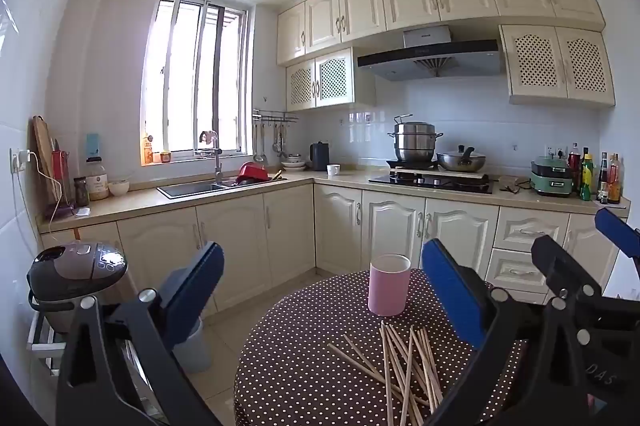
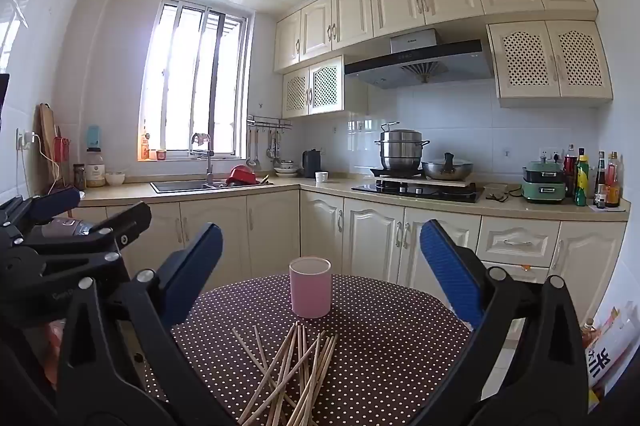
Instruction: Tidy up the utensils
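Note:
A pink cup (image 1: 389, 284) (image 2: 311, 286) stands upright on a round table with a brown polka-dot cloth (image 1: 296, 354) (image 2: 400, 346). Several wooden chopsticks (image 1: 400, 366) (image 2: 296, 374) lie crossed in a loose pile on the cloth, on the near side of the cup. My left gripper (image 1: 323, 248) hangs open above the table's left part, with nothing between its blue pads. My right gripper (image 2: 320, 228) is open too, held above the pile and in line with the cup. Each view also catches the other gripper: the right one (image 1: 580, 242) and the left one (image 2: 96, 206).
A black rice cooker (image 1: 76, 274) sits on a stand left of the table, with a grey bin (image 1: 192, 346) beside it. Cream cabinets, a sink (image 1: 192, 188) and a hob with pots (image 1: 432, 178) run along the far walls. Printed packaging (image 2: 608, 354) leans at the right.

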`<state>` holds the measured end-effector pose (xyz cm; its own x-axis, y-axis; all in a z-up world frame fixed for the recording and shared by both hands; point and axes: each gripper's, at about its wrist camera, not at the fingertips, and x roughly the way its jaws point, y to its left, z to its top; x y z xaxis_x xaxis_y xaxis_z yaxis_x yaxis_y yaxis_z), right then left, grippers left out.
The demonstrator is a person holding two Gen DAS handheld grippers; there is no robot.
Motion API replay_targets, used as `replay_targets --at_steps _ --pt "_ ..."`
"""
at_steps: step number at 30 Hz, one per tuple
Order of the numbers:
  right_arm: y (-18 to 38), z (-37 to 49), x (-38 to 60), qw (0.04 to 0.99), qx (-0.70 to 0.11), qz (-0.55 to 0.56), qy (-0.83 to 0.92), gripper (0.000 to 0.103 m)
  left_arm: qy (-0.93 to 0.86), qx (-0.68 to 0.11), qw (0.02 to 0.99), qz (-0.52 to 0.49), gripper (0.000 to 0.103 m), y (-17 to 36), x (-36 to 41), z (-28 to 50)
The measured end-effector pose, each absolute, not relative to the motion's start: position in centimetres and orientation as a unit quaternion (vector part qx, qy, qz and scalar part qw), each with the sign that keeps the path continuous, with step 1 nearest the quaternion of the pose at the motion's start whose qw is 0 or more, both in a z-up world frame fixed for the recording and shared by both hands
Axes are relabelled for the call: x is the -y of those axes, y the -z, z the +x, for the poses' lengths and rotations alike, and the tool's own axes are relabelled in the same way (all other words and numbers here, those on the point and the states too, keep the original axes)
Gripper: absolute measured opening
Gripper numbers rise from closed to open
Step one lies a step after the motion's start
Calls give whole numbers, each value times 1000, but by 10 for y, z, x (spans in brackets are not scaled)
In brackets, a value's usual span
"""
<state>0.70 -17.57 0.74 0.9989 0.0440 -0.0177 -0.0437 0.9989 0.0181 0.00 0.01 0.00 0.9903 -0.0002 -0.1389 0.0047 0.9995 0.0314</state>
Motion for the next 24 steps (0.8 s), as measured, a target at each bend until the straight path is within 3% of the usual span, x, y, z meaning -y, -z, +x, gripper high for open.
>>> replay_targets --at_steps 24 --pt "-7 7 175 1000 -13 10 -23 97 -1 -71 997 15 98 5 4 0"
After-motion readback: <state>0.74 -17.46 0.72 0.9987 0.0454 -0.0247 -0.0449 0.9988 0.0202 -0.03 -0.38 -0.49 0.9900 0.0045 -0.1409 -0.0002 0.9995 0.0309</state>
